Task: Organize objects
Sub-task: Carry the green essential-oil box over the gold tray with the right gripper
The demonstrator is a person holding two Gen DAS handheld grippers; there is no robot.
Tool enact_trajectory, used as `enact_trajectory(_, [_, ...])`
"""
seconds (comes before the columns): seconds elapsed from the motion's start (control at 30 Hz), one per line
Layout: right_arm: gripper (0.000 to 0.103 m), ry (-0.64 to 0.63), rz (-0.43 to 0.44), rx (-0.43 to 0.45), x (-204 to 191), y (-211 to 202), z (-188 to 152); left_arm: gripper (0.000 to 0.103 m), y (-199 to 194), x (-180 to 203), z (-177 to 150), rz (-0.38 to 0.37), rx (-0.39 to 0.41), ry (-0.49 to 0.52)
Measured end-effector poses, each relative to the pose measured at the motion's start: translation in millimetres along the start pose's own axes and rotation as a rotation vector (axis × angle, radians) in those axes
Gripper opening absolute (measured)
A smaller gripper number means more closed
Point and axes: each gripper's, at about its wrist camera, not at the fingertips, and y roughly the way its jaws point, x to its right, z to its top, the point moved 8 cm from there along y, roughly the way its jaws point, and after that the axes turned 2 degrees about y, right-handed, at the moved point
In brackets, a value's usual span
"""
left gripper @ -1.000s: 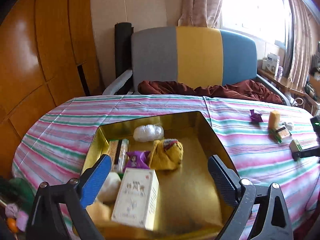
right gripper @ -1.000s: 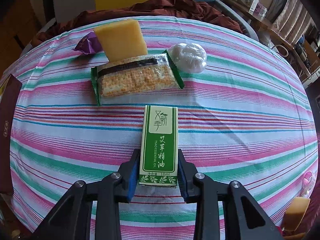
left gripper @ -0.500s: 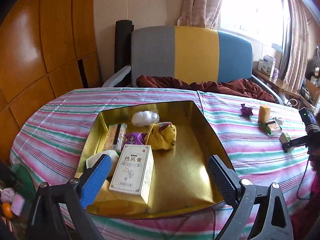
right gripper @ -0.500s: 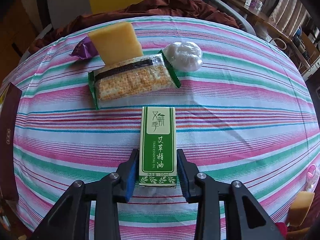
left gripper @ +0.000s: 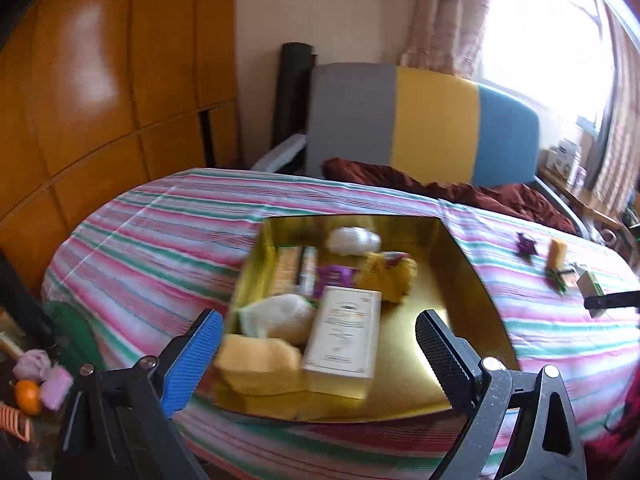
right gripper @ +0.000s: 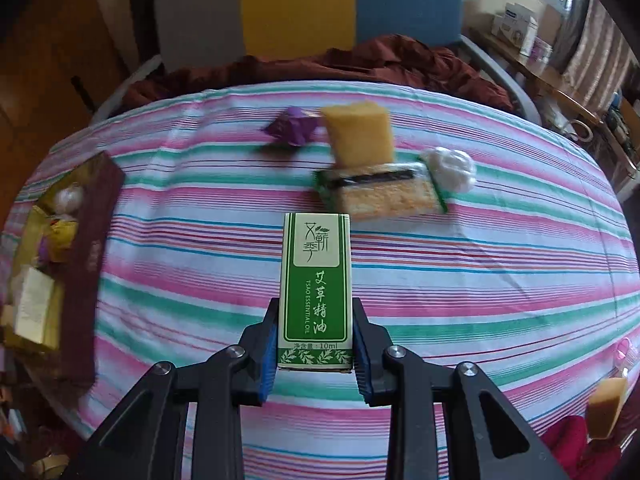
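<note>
Green-and-white carton, an essential-oil box (right gripper: 316,288), sits clamped at its lower end between the pads of your right hand-held gripper (right gripper: 315,354); the jaws have just been closing on it, and it now looks to be held clear of the striped cloth of the desk (right gripper: 500,280). Your left hand-held gripper (left gripper: 318,354) is spread wide and empty, hanging over the near edge of the gold tray (left gripper: 460,264). Progress, as judged: roughly half done. The tray already holds a white box (left gripper: 344,340), a yellow sponge (left gripper: 260,364), a white wad (left gripper: 352,240), a cracker pack (left gripper: 298,270), a purple sachet (left gripper: 334,276) and a yellow knitted piece (left gripper: 386,276), with a further pale bundle I cannot identify. Left on the cloth: a purple wrapper (right gripper: 292,126), a second yellow sponge (right gripper: 358,132) leaning on a green-edged cracker packet (right gripper: 386,196), and a white wad in film (right gripper: 452,168) touching that packet's right end. The tray lies well apart at the left of the right wrist view, its dark outer wall (right gripper: 90,264) facing you, so the carton must clear that wall. The tray's right half is bare, room for a drop. Chair and brown blanket lie beyond the desk, out of the path.
</note>
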Motion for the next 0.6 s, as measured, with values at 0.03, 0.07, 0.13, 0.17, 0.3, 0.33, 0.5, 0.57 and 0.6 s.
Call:
enact_trajectory(0.03, [0.031, -0.029, 0.047, 0.008, -24, -7, 2, 0.098, -1, -9, 0, 0.015, 0.001, -0.014])
enact_trajectory(0.07, [0.031, -0.058, 0.089, 0.011, -47, -10, 1, 0.098, -2, -16, 0, 0.029, 0.002, -0.026])
enact_trajectory(0.13, [0.031, -0.126, 0.189, 0.004, -104, -21, -1, 0.098, -5, -31, -2, 0.054, 0.001, -0.046])
enact_trajectory(0.17, [0.031, -0.159, 0.229, 0.003, -127, -24, -4, 0.098, -5, -36, -3, 0.064, 0.001, -0.053])
enact_trajectory(0.3, [0.031, -0.271, 0.325, -0.074, -218, -14, -17, 0.098, -6, -51, -7, 0.082, -0.008, -0.075])
enact_trajectory(0.33, [0.031, -0.29, 0.32, -0.095, -234, -8, -21, 0.098, -6, -53, -8, 0.082, -0.011, -0.077])
enact_trajectory(0.5, [0.031, -0.314, 0.24, -0.203, -281, 32, -37, 0.098, -3, -55, -13, 0.068, -0.021, -0.08])
enact_trajectory(0.57, [0.031, -0.319, 0.219, -0.226, -290, 43, -41, 0.098, -2, -56, -14, 0.063, -0.021, -0.081])
enact_trajectory(0.6, [0.031, -0.323, 0.207, -0.233, -292, 48, -42, 0.098, -1, -56, -15, 0.063, -0.023, -0.082])
